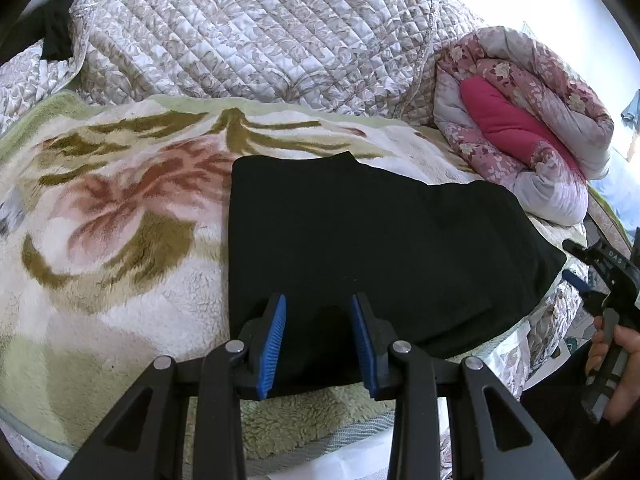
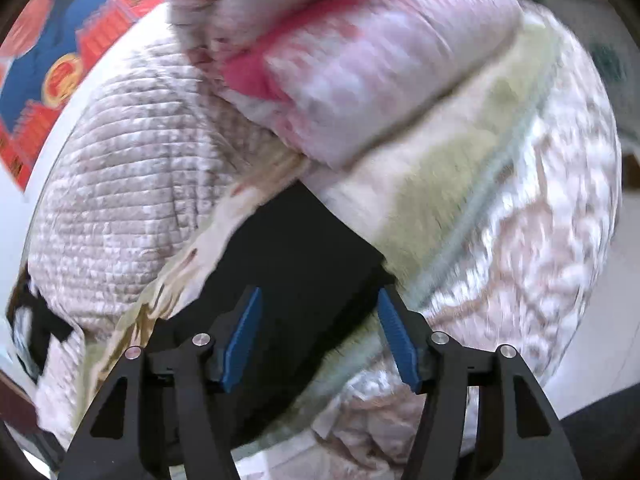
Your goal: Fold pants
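Both grippers gape empty: the left gripper (image 1: pixel 318 344) over the near edge of the folded black pants (image 1: pixel 372 256), the right gripper (image 2: pixel 320 336) at their three o'clock end. The pants lie on a floral fleece blanket (image 1: pixel 112 216); a quilted bedspread (image 1: pixel 256 28) lies at twelve o'clock.

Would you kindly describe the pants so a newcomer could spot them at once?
Start at the fleece blanket with its large floral print, spread over the bed. On its right part lie the pants, folded flat: the only plain black item amid patterned bedding.
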Motion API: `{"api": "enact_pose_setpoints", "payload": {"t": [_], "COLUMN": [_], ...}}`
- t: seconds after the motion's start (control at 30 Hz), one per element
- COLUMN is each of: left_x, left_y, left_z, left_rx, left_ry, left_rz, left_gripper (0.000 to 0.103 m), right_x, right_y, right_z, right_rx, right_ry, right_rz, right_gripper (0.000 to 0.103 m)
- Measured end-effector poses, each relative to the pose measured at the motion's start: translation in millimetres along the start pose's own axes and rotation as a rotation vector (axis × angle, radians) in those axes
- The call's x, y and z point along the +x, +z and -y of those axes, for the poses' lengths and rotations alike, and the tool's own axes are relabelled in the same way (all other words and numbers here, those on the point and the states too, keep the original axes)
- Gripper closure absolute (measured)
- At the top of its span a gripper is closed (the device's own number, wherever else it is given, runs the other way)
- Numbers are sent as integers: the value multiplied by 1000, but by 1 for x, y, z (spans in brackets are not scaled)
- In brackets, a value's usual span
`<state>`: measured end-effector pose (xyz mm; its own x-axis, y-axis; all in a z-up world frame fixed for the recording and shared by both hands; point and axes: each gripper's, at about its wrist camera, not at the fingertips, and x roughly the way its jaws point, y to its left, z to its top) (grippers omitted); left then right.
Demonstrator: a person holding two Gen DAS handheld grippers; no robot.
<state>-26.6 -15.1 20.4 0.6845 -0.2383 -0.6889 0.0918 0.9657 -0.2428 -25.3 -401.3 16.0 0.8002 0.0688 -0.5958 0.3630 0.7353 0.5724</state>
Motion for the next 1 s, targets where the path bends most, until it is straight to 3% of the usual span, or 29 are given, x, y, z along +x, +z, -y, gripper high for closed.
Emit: {"api": "enact_pose_setpoints", "payload": {"t": [0.1,0.27,0.53,0.63,0.73,0.83,1.0], "left_x": [0,0,2,3,4,5,4], "left_y": [0,0,-2,-2,-3,-2,0], "left_z": [-1,0,1,2,5,6,6], "left_rx": [0,2,12,29,44,56,56], "left_ry": [0,2,9,17,27,30,28], "left_rz": [-1,0,0,0,-1,-3,-8], "left_gripper": [67,67,67,67,65,63,62], "right_x": [10,8,19,10,19,37,37], "right_y": [-5,-4,6,5,5,7,13], "right_z": [16,9,3,-4,-14,-18,-32], "right_rx": [70,44,13,-14,-63,-69,-123], "right_ry": [14,57,51,99,104,94,79], "right_rz": [-82,-50,-8,22,-10,-75,-72], "right_gripper": [42,41,40,40,41,47,71]}}
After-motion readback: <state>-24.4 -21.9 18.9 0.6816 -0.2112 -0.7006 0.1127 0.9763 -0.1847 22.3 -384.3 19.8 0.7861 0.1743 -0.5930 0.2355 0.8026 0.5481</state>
